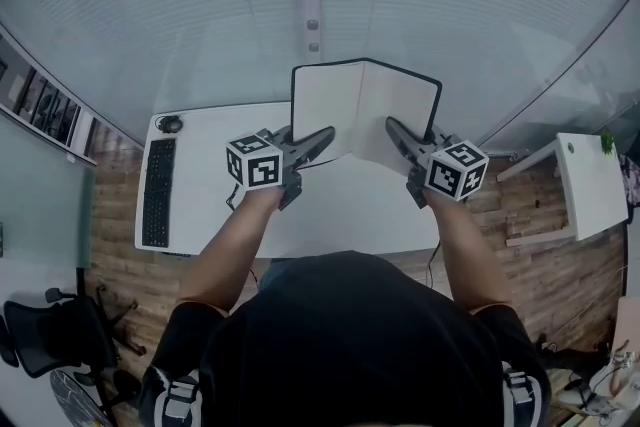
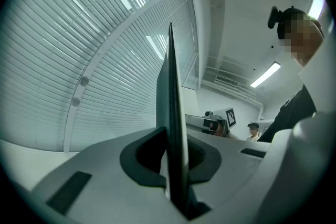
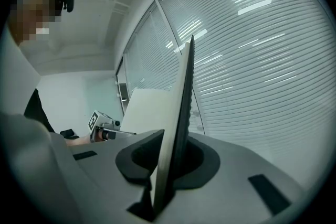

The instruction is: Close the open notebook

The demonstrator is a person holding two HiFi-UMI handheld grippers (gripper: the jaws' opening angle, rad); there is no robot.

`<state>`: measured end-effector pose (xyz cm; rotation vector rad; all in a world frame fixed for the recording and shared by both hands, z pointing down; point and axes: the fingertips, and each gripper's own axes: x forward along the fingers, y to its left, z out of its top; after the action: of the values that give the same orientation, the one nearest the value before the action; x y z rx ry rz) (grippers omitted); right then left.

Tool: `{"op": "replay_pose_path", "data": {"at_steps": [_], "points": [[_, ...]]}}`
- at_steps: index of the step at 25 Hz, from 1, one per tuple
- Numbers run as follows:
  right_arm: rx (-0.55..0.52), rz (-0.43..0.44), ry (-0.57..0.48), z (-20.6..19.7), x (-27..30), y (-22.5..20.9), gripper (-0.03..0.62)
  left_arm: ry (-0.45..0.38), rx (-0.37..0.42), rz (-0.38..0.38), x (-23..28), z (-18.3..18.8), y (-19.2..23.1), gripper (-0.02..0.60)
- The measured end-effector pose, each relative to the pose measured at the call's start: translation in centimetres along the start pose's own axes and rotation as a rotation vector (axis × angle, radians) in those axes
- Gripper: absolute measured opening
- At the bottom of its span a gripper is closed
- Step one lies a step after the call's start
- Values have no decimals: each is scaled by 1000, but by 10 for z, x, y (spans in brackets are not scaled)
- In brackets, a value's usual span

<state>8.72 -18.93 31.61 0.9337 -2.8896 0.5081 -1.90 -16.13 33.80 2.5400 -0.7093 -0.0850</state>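
Observation:
An open black-covered notebook (image 1: 365, 110) with blank white pages is held up in the air above the white desk (image 1: 340, 215), its two halves standing in a shallow V. My left gripper (image 1: 325, 137) is shut on the lower edge of the left half. That half appears edge-on (image 2: 172, 128) between the jaws of the left gripper (image 2: 176, 168) in its own view. My right gripper (image 1: 392, 127) is shut on the right half. The right gripper view shows this half (image 3: 181, 113) edge-on in the right gripper (image 3: 170, 168), with the left page (image 3: 144, 107) beyond.
A black keyboard (image 1: 158, 190) lies along the desk's left end, with a small dark object (image 1: 170, 124) at its far corner. A second white table (image 1: 590, 180) stands to the right and an office chair (image 1: 60, 330) at lower left. A wall of window blinds (image 1: 320, 5) rises behind the desk.

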Motion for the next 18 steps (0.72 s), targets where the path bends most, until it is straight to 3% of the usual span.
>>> {"op": "replay_pose_path", "data": {"at_steps": [4,18], "points": [[5,-12,6,-2,-6,-5,77,1,-3,6,6,-3,-4,44],[100,-41,77,-44,41,-26,75,31,-100,28,-4,-30,47,44]]}}
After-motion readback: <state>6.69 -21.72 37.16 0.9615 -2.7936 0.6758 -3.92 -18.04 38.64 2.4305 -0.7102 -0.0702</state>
